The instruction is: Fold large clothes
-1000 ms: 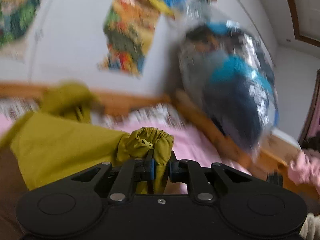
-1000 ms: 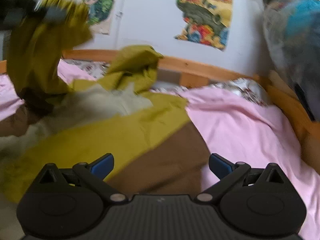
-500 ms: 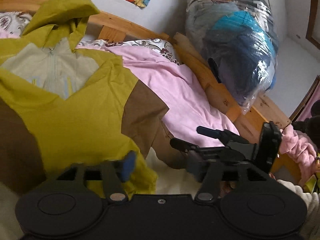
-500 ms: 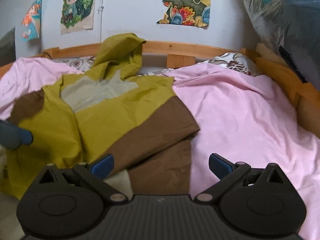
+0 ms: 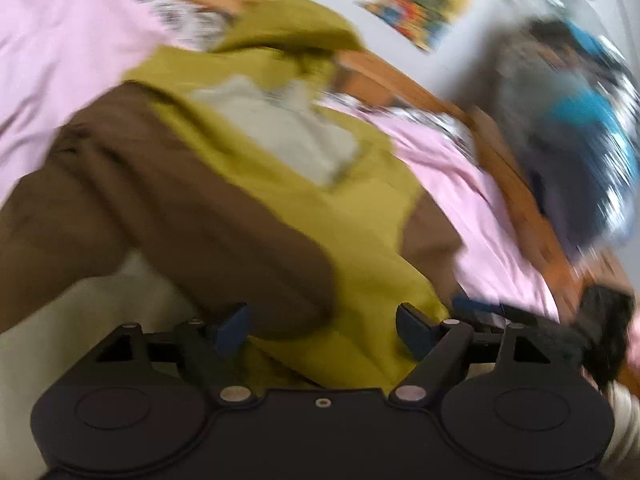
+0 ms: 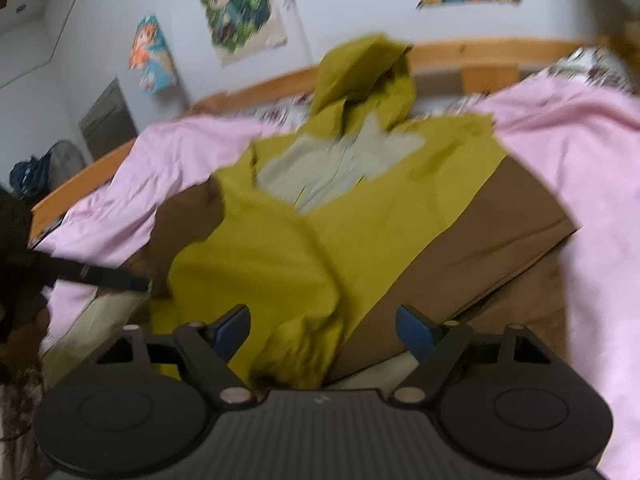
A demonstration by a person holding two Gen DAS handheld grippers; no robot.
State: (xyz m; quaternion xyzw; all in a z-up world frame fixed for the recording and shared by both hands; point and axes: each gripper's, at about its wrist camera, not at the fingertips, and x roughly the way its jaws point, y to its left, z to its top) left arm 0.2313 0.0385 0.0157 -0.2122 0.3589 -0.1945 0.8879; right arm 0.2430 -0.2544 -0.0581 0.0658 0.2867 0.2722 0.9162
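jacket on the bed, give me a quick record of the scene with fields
garment: yellow-green and brown hooded jacket, spread out flat
hood: lies toward the wooden bed frame
surface: pink sheet
left gripper: open, jaws have just been opening, fabric under them but not pinched
right gripper: open, jaws have just been closing, over the jacket's near edge
wall: cartoon posters
image quality: blurred

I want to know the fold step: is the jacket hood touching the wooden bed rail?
Touching. The right wrist view shows the hood propped up, overlapping the wooden rail.
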